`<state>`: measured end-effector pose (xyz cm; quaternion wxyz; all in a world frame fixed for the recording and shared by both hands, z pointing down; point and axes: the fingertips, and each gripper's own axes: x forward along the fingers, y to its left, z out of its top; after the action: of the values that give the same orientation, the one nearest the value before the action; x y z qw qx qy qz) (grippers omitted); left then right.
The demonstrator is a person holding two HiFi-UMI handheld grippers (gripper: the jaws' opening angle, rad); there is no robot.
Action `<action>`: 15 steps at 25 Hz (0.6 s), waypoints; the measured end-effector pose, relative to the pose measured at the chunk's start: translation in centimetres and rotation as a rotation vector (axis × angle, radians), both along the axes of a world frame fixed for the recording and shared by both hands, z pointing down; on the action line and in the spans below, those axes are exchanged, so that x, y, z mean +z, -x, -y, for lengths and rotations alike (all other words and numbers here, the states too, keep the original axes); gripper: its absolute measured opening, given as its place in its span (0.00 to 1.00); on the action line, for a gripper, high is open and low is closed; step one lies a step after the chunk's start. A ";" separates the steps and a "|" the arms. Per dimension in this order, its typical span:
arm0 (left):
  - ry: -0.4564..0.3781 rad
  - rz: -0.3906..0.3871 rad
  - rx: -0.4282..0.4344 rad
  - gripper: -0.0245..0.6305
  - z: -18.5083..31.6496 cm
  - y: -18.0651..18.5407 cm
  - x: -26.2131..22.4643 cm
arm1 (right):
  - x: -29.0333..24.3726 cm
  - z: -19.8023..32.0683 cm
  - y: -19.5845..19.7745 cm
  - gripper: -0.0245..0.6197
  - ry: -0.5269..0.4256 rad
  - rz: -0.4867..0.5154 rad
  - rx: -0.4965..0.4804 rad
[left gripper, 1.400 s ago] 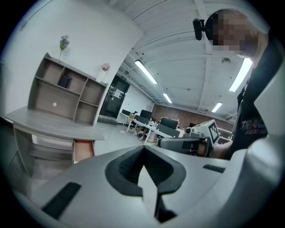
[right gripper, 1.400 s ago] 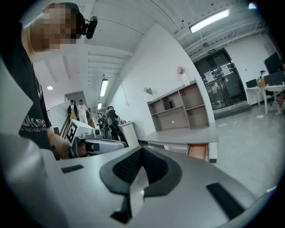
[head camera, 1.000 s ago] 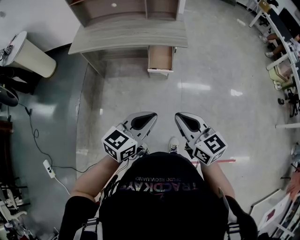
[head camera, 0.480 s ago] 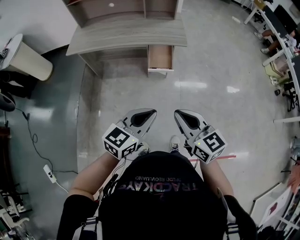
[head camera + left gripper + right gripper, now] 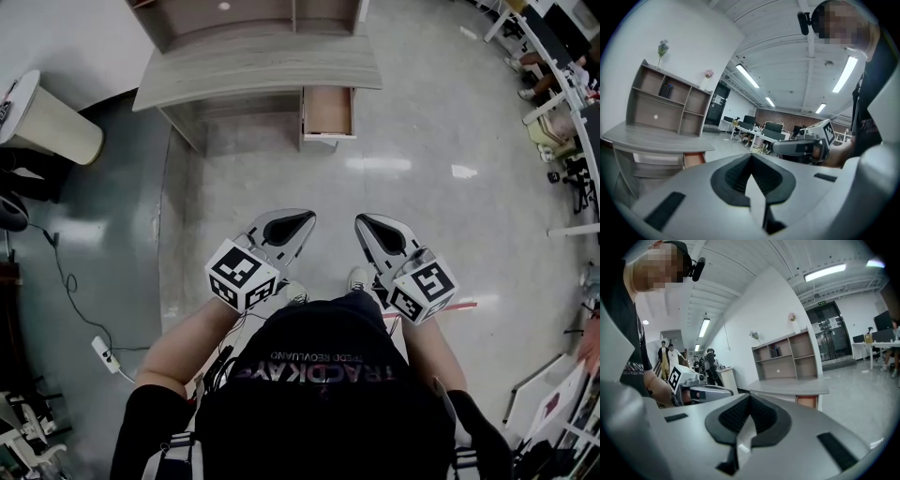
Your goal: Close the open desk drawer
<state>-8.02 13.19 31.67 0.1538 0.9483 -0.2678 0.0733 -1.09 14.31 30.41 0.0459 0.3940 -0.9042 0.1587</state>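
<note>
Approaching desk [image 5: 253,67]: you've carried both grippers slightly forward since a second ago, so gap to drawer [image 5: 329,111] is a bit smaller. Drawer still pulled out under desk's right end, well apart from you, untouched. Left gripper [image 5: 305,217] and right gripper [image 5: 364,221] both pressed together, nothing between jaws, held side by side ahead of your chest. Approach likely only begun; close in before pushing drawer front.

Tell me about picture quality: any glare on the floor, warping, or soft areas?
Head view: glare patches on the glossy floor before the open drawer, edges bowed. Left gripper view: fisheye circle, dark corners, foreground soft. Right gripper view: same, ceiling light blown out.
</note>
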 end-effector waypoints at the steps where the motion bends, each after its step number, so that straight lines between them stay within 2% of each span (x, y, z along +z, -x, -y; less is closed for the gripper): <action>1: 0.000 -0.001 -0.002 0.05 0.1 0.2 0.0 | 0.0 0.0 0.2 0.06 0.000 -0.002 0.001; 8: 0.019 0.007 -0.023 0.05 0.6 0.8 0.7 | 0.3 1.1 0.3 0.06 0.007 0.000 -0.012; 15: 0.021 0.014 -0.083 0.05 3.5 -0.6 0.9 | -0.1 4.7 -1.0 0.06 -0.018 0.004 -0.073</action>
<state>-7.38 9.69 32.54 0.1645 0.9342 -0.3071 0.0764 -0.11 9.59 30.27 0.0463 0.3607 -0.9195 0.1496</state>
